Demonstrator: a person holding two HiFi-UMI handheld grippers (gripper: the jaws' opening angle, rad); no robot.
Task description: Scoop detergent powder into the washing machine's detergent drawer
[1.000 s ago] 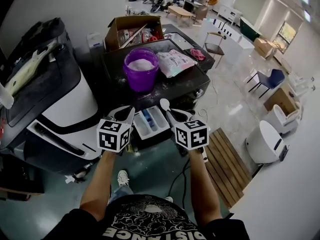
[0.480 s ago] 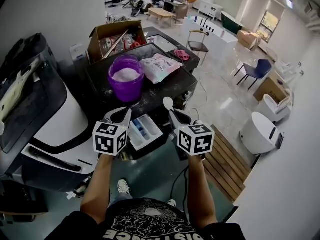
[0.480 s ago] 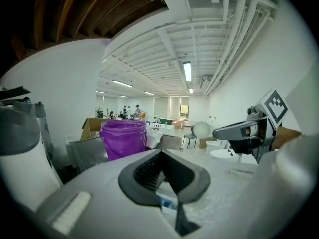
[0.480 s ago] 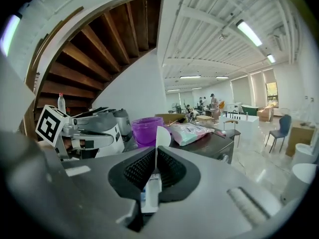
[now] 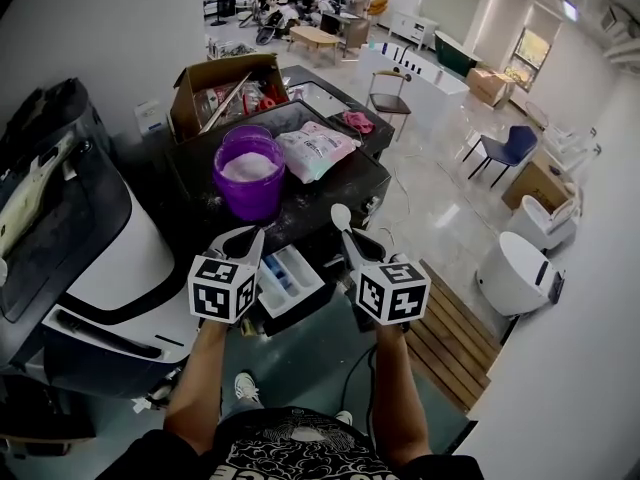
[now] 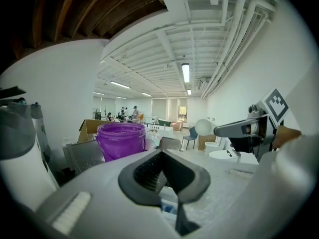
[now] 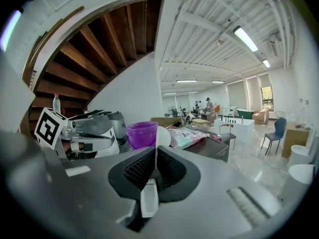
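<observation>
Gripping white scoop [image 5: 340, 214] handle — right tool [image 5: 350, 238] clamped; detergent drawer [image 5: 285, 276] between tools; left tool [image 5: 245, 240] closed, empty.

Ceiling strip lights [image 6: 185, 72] and far windows [image 5: 527, 46] fill the room with bright, even light, leaving soft shadows and a pale sheen on the glossy floor [image 5: 440, 213]. All 3 views bend strongly toward black, vignetted corners. In both gripper views the nearest foreground is blurred, the distant room is fairly sharp, and the stair underside [image 7: 114, 39] is dim.
</observation>
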